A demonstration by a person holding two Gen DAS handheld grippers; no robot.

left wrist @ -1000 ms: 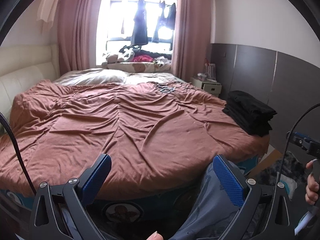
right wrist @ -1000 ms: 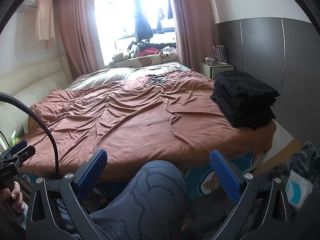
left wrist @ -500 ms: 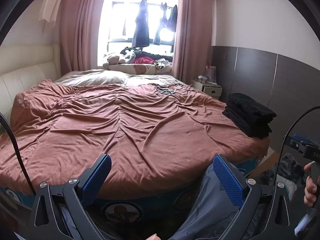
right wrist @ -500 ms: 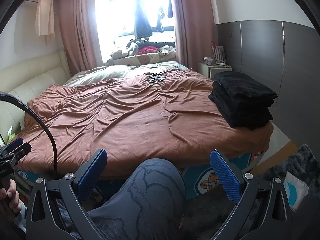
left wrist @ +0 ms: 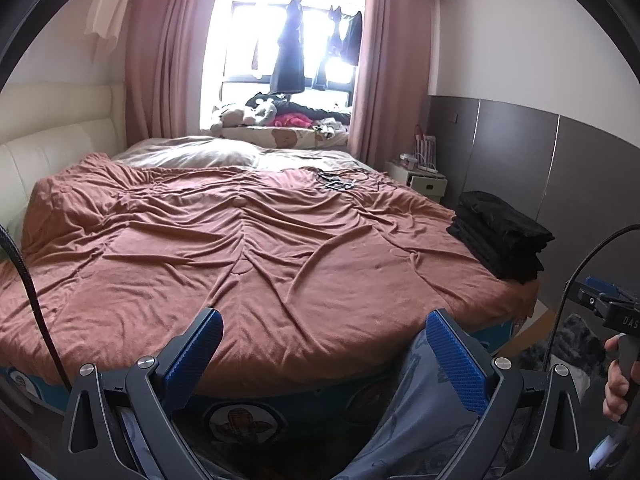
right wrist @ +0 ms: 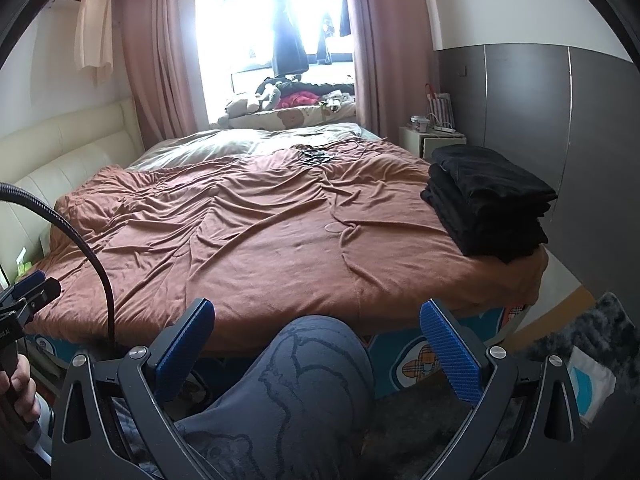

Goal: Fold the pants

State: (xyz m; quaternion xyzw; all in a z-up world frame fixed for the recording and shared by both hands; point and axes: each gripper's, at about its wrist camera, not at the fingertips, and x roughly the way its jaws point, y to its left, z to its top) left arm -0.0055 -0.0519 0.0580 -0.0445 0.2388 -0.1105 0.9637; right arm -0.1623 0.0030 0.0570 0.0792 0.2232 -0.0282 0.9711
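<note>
Left wrist view: the left gripper [left wrist: 320, 344] is held spread wide and empty at the near edge of the rumpled brown quilted bedspread [left wrist: 240, 248], whose middle lies bare. The right gripper [right wrist: 316, 336] is likewise spread with nothing between its fingers. A stack of folded black pants [right wrist: 488, 204] is set at the bed's right edge.

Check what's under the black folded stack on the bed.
The black folded stack sits on the brown bedspread, at the bed's right corner near the foot. Only the spread shows around it; whatever lies directly beneath the stack is covered.
</note>
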